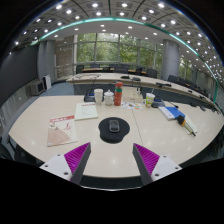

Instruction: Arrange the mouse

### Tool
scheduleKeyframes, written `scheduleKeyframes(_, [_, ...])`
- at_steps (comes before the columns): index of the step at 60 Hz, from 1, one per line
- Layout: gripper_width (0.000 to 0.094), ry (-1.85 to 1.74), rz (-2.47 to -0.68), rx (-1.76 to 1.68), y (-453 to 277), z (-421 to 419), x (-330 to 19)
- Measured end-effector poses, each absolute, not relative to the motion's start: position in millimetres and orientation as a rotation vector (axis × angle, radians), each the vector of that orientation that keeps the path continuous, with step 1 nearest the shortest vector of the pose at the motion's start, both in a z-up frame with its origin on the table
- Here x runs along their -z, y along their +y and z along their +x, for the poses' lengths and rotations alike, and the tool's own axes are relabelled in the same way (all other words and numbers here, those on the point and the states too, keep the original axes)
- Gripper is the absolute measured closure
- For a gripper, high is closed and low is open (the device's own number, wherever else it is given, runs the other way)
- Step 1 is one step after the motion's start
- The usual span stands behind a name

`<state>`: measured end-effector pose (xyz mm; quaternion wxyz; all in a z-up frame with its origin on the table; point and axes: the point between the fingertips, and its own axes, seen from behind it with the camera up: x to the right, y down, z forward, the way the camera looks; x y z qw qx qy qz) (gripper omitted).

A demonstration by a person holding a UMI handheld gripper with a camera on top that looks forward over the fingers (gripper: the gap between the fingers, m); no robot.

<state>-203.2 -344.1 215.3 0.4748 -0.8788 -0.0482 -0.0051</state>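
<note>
A dark mouse lies on a round black mouse mat in the middle of a wide pale table. The mat and the mouse lie just ahead of my gripper, centred between the two fingers. The fingers with their magenta pads stand wide apart, with only bare table between them. The gripper is open and holds nothing.
A red and white booklet lies left of the mat, with a white paper behind it. Cups and a red bottle stand further back. A blue book and a dark pen lie to the right. Chairs and windows are beyond.
</note>
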Motion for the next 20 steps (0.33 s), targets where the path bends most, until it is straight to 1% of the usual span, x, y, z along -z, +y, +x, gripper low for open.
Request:
scheduleKeyframes(9, [0.0078,-0.122,-2.127,0.012,-366.4,-203.1,-226.4])
scheduleKeyframes(15, [0.0077,-0.125,-2.09,0.033,-371.7,-199.8,-237.3])
scheduleKeyframes(20, [0.0079,-0.121,-2.088,0.028,-373.6,-199.9,-239.7])
